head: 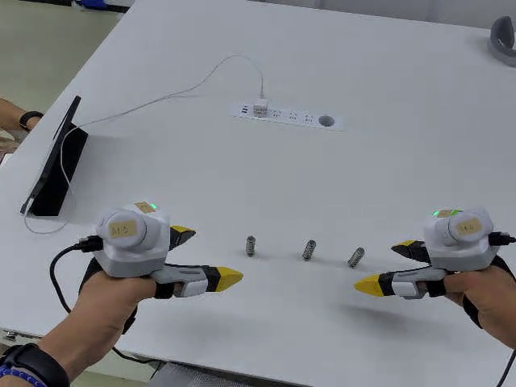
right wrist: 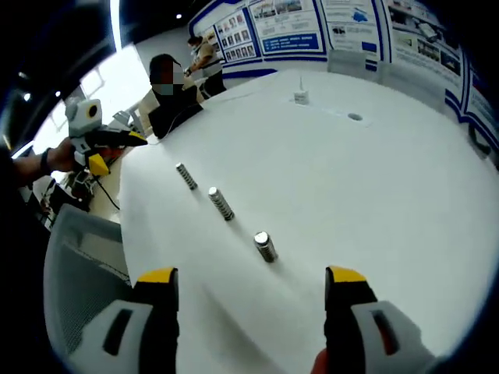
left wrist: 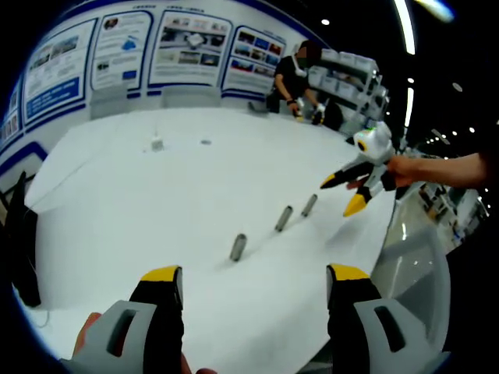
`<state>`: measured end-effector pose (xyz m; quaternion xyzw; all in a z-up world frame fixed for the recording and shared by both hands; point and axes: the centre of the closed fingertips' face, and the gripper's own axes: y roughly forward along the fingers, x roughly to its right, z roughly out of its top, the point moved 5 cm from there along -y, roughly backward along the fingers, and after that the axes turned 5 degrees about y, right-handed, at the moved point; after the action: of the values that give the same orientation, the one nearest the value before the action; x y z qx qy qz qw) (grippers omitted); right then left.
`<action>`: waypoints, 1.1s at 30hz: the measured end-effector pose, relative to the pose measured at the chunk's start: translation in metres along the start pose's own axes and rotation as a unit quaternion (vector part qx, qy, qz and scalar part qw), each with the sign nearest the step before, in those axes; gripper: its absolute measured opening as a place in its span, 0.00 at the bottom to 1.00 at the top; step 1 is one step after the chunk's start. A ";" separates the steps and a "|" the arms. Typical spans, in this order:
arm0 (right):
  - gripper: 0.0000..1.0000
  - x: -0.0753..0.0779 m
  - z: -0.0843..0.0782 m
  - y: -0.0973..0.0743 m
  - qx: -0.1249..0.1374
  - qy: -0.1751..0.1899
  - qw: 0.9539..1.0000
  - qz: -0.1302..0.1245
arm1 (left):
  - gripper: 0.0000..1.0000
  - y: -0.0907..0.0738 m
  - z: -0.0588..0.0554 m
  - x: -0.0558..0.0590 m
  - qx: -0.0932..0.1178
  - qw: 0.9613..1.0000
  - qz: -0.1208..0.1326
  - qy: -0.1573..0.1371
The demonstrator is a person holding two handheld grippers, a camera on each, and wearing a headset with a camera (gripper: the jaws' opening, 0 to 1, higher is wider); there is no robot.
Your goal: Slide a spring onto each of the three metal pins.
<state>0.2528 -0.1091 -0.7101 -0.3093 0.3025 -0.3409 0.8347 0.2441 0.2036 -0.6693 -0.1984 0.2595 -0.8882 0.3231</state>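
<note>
Springs (head: 309, 250) — three little ones, standing in a row near the front edge of the white table (head: 363, 177), well apart from each other. Seemingly slid onto thin metal pins (right wrist: 263, 238) already, with a shiny flat top peeking out of the nearest one in the right gripper view. Made of grey wire wound in tight rings, round like tiny tubes, the right two leaning a bit. Probably very light, bouncy and squashy, quick to roll away or flick off. Best pinched softly around the middle, across the rings, not on the ends. Left gripper (head: 208, 256) to the left of the row, claw wide apart, holding nothing. Right gripper (head: 385, 264) to the right, claw apart too, empty — both near the row, touching none. Smooth table top, hard and slippery-looking.
</note>
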 end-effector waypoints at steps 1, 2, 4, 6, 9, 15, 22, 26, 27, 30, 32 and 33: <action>0.78 -0.006 -0.002 -0.002 0.008 0.009 1.000 0.002 | 0.78 0.000 0.000 0.000 0.000 1.000 0.000 -0.002; 0.79 -0.010 -0.003 -0.003 0.012 0.011 1.000 0.003 | 0.78 0.001 0.000 0.001 0.001 1.000 -0.002 -0.004; 0.79 -0.012 -0.004 -0.003 0.025 0.016 1.000 0.002 | 0.78 0.002 -0.001 0.000 0.000 1.000 -0.002 -0.005; 0.81 -0.020 -0.005 -0.009 0.036 0.024 0.999 0.004 | 0.79 0.004 -0.001 0.000 -0.001 1.000 -0.002 -0.006; 0.84 -0.025 -0.005 -0.013 0.055 0.036 0.998 0.004 | 0.81 0.005 -0.002 0.000 0.000 1.000 -0.001 -0.011; 0.86 -0.031 -0.011 -0.017 0.069 0.052 0.996 -0.002 | 0.80 0.007 -0.002 0.002 0.002 1.000 -0.006 -0.003; 0.88 -0.035 -0.013 -0.017 0.070 0.055 0.996 -0.003 | 0.80 0.006 -0.004 0.002 -0.002 1.000 -0.017 0.002; 0.88 -0.037 -0.013 -0.018 0.073 0.057 0.996 -0.003 | 0.78 0.006 -0.006 0.001 -0.004 1.000 -0.021 -0.006; 0.88 -0.037 -0.013 -0.018 0.073 0.057 0.996 -0.004 | 0.77 0.005 -0.006 0.000 0.004 1.000 -0.019 0.002; 0.88 -0.037 -0.013 -0.017 0.071 0.057 0.996 -0.002 | 0.80 0.005 -0.008 -0.001 0.000 1.000 -0.015 -0.009; 0.89 -0.037 -0.013 -0.017 0.070 0.056 0.996 -0.002 | 0.79 0.003 -0.007 -0.002 0.006 1.000 -0.011 -0.004; 0.89 -0.037 -0.013 -0.017 0.070 0.056 0.996 -0.002 | 0.80 0.003 -0.008 -0.002 0.005 1.000 -0.010 -0.006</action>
<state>0.2151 -0.0947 -0.6948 -0.2308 0.3234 -0.3796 0.8355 0.2431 0.2055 -0.6778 -0.2048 0.2513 -0.8915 0.3165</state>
